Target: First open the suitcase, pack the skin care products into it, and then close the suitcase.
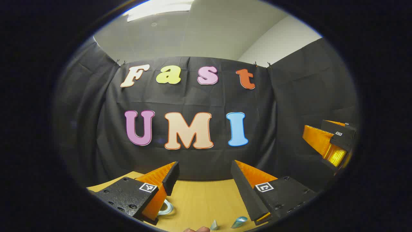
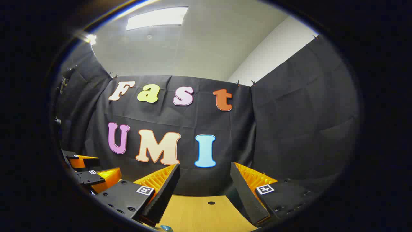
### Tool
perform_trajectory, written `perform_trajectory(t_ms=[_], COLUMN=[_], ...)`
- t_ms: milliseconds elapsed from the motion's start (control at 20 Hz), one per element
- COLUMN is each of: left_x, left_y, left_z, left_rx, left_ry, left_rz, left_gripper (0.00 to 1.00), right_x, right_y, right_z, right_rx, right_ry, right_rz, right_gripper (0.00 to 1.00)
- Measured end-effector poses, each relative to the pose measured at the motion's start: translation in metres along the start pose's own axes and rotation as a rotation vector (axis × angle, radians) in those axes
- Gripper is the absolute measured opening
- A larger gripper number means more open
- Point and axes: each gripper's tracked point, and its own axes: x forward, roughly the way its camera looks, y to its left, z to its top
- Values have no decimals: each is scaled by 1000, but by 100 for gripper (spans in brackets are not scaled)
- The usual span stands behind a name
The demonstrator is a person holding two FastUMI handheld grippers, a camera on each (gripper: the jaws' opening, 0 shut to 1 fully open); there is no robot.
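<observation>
- While both claws are raised toward the booth wall, no packing step can be confirmed — the suitcase lies outside what the cameras take in, so its state (open or shut) cannot be told.
- Left claw (image 1: 204,180): fingers spread apart, nothing between them; it hangs above the worktop (image 1: 199,199).
- Right claw (image 2: 204,182): fingers likewise apart and empty, above the same wooden surface, which has a small dark hole (image 2: 211,203).
- Left gripper view also catches the right claw at the right edge, well apart from the left one; right gripper view catches the left claw low at its left edge.
- Skin care items: at the bottom rim of the left gripper view, two small pale-blue pieces (image 1: 238,222) and a clear ring-shaped object (image 1: 166,207) lie on the worktop — likely products, but too cropped to name. A fingertip (image 1: 202,229) shows beside them.
- Right gripper view: a small blue cap (image 2: 166,228) at the bottom rim.
- Judgement: items on the worktop suggest packing is unfinished or not begun; closing remains. Progress: early or indeterminate.
</observation>
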Motion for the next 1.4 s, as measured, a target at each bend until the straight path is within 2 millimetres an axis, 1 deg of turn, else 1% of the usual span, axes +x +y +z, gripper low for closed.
perform_trajectory(t_ms=[50, 150, 250, 350, 450, 500, 550, 650, 700, 750, 900, 950, 1150, 1200, 1300, 1400], left_x=[-1, -1, -5, -13, -18, -19, -18, -10, -6, -1, 15, 21, 45, 49, 53, 55], left_y=[4, 14, 26, 47, 60, 67, 74, 84, 94, 103, 120, 122, 118, 117, 118, 120], left_z=[0, -7, -18, -37, -64, -78, -92, -124, -143, -158, -203, -215, -256, -270, -300, -322], left_rx=[9, 36, 68, 117, 142, 144, 140, 142, 149, 146, 124, 120, 147, 144, 134, 124], left_ry=[-3, 6, 18, 51, 106, 135, 166, 239, 290, 329, 453, 482, 578, 610, 698, 774], left_rz=[12, 44, 79, 145, 182, 190, 190, 170, 163, 154, 124, 109, 29, 13, 0, 7], left_gripper=[95, 94, 94, 95, 96, 96, 96, 96, 96, 96, 96, 97, 96, 95, 94, 94], right_x=[1, 4, 7, 8, 12, 16, 20, 30, 32, 35, 45, 47, 55, 57, 59, 60], right_y=[5, 14, 23, 36, 46, 50, 55, 64, 70, 79, 85, 86, 86, 86, 86, 83], right_z=[-6, -16, -24, -29, -35, -37, -40, -48, -53, -57, -72, -77, -94, -97, -103, -111], right_rx=[3, 6, 15, 33, 32, 24, 17, 11, 16, 21, -6, -15, -53, -57, -67, -97], right_ry=[5, 18, 27, 24, 25, 27, 30, 46, 65, 78, 121, 133, 173, 183, 202, 218], right_rz=[17, 51, 94, 151, 190, 196, 192, 164, 154, 152, 98, 82, 25, 14, -8, -30], right_gripper=[99, 99, 99, 99, 100, 98, 99, 98, 99, 99, 99, 99, 98, 98, 100, 99])
